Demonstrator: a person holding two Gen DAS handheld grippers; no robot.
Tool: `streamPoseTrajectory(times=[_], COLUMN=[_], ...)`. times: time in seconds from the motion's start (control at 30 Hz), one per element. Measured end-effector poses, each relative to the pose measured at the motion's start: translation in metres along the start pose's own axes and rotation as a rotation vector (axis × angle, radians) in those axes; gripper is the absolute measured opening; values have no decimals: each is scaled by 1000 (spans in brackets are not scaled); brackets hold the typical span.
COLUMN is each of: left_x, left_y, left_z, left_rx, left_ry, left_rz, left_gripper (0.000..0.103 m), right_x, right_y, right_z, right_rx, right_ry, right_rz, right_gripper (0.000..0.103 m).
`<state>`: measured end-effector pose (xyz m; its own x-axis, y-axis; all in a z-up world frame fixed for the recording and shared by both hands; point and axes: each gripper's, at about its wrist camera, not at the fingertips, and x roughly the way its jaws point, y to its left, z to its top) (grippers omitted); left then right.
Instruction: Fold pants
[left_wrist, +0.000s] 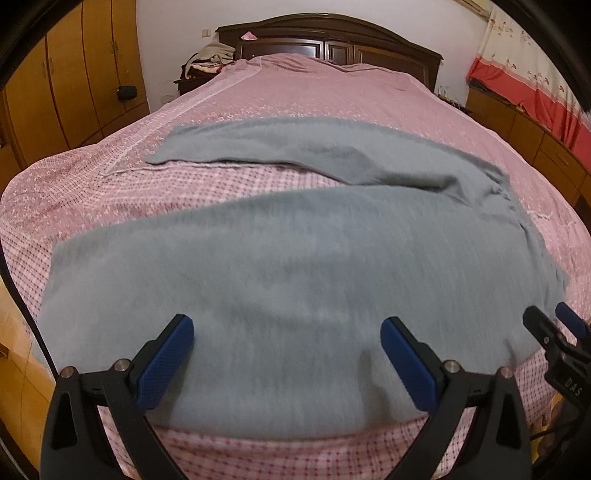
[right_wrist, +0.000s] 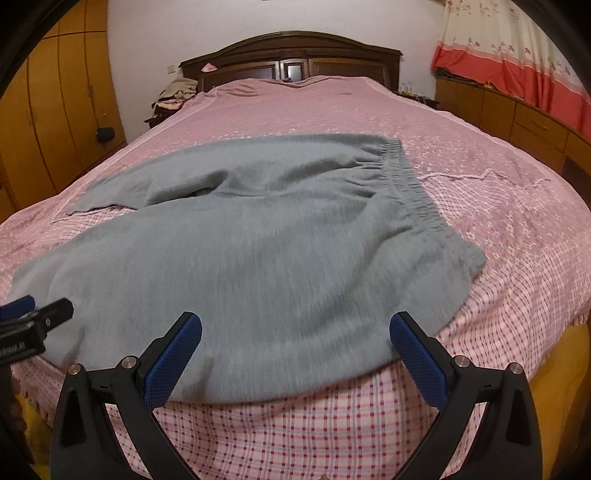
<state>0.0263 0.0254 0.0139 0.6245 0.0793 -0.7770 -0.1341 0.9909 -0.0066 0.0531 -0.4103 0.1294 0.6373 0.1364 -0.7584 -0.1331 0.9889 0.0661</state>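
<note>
Grey pants (left_wrist: 280, 266) lie spread flat on the pink bed, waistband to the right, legs running left; they also show in the right wrist view (right_wrist: 258, 251). The elastic waistband (right_wrist: 413, 184) is gathered at the right. The far leg (left_wrist: 258, 144) lies apart from the near leg, with bedspread showing between them. My left gripper (left_wrist: 287, 328) is open, hovering over the near leg by the bed's front edge. My right gripper (right_wrist: 295, 325) is open over the near hip area. Each gripper holds nothing. The right gripper also shows at the left wrist view's right edge (left_wrist: 554, 325).
The pink checked bedspread (right_wrist: 480, 184) covers a large bed with a dark wooden headboard (right_wrist: 295, 55). Orange wardrobes (left_wrist: 74, 74) stand to the left, a low wooden cabinet (right_wrist: 517, 114) and red-white curtain to the right. A clothes pile (left_wrist: 210, 59) sits by the headboard.
</note>
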Motion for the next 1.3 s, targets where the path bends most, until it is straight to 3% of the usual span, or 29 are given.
streamPoseTrajectory(times=[0.23,0.7,1.0,1.2,1.3], left_x=[9,28,44,56,65], left_y=[11,20,21,17,12], left_z=[30,113,163,188,200], left_rx=[-14,24,79,104,129], left_ry=[39,11,17,48,42], left_rz=[-30,-24,-23,-71,-52], left_gripper=[103,103,103,103,103], right_x=[6,32,55,74,83], right_y=[-6,-35,-51,-62,-63], right_z=[30,101,139,163,174], right_rx=[-26,0,-49,-33,-34], right_ry=[25,78,113,144,149], right_rz=[43,74,39,43,36], right_gripper=[103,103,103,103,103])
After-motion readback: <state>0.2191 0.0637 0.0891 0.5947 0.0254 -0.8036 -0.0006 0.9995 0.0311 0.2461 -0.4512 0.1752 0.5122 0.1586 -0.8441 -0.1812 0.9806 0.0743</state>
